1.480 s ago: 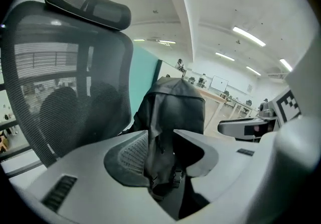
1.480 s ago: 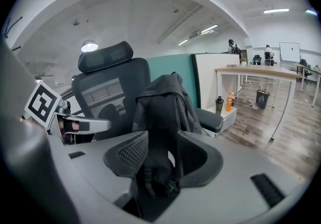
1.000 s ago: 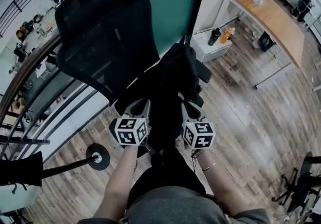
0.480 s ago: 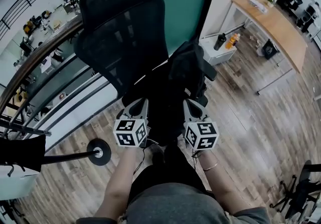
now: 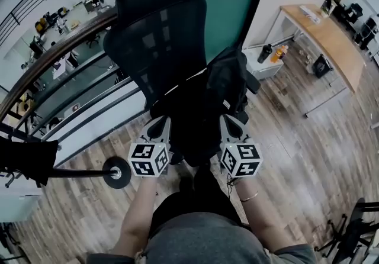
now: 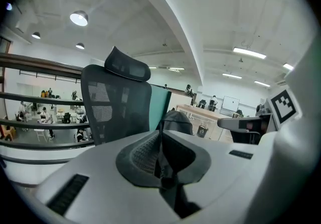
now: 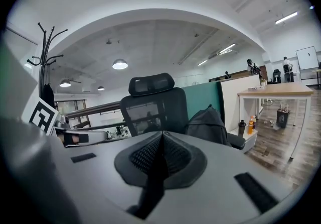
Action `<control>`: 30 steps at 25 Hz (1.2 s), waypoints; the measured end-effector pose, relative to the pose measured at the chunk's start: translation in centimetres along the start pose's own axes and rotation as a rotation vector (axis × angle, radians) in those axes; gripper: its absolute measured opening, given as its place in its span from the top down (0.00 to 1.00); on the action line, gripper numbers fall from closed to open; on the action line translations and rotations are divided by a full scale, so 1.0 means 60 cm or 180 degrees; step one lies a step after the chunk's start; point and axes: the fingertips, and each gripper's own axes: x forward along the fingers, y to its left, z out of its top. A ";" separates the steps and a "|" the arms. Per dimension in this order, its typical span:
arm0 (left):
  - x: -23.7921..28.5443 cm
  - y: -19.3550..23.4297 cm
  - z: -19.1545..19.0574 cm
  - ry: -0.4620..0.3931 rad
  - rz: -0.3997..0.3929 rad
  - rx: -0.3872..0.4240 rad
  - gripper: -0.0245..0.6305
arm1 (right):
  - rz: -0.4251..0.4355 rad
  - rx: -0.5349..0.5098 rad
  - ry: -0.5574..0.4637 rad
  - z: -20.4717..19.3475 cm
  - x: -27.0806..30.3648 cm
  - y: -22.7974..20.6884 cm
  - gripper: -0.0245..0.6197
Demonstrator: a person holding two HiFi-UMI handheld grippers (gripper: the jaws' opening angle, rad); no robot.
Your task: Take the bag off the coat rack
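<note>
Wood-plank floor (image 5: 296,144) spreads under a black office chair (image 5: 157,26); the bag (image 5: 230,82) sits on its seat, off the coat rack (image 7: 44,62). Just before the chair, my left gripper (image 6: 160,155) and right gripper (image 7: 161,155) hold their fingers clenched, the left perhaps nipping dark fabric.

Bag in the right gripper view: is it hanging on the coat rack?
No, the bag sits on the chair, apart from the coat rack.
</note>
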 end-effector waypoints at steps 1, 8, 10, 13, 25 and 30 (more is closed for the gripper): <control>-0.009 0.001 0.000 -0.0016 0.0009 -0.0015 0.91 | 0.0020 0.0016 -0.0013 0.000 -0.004 0.004 0.96; -0.058 0.009 -0.006 -0.0073 0.0113 -0.0009 0.91 | 0.0177 -0.0021 -0.0016 -0.003 -0.027 0.037 0.96; -0.066 0.012 -0.008 -0.0079 0.0142 -0.0006 0.91 | 0.0202 -0.0050 -0.0020 -0.004 -0.030 0.044 0.96; -0.075 0.015 -0.009 -0.0085 0.0168 -0.0003 0.91 | 0.0217 -0.0075 -0.0012 -0.006 -0.032 0.053 0.96; -0.102 0.024 -0.015 -0.0081 0.0243 0.0027 0.91 | 0.0231 -0.0127 -0.0041 -0.005 -0.044 0.074 0.96; -0.111 0.026 -0.020 -0.0102 0.0286 0.0036 0.91 | 0.0218 -0.0121 -0.0014 -0.015 -0.052 0.075 0.96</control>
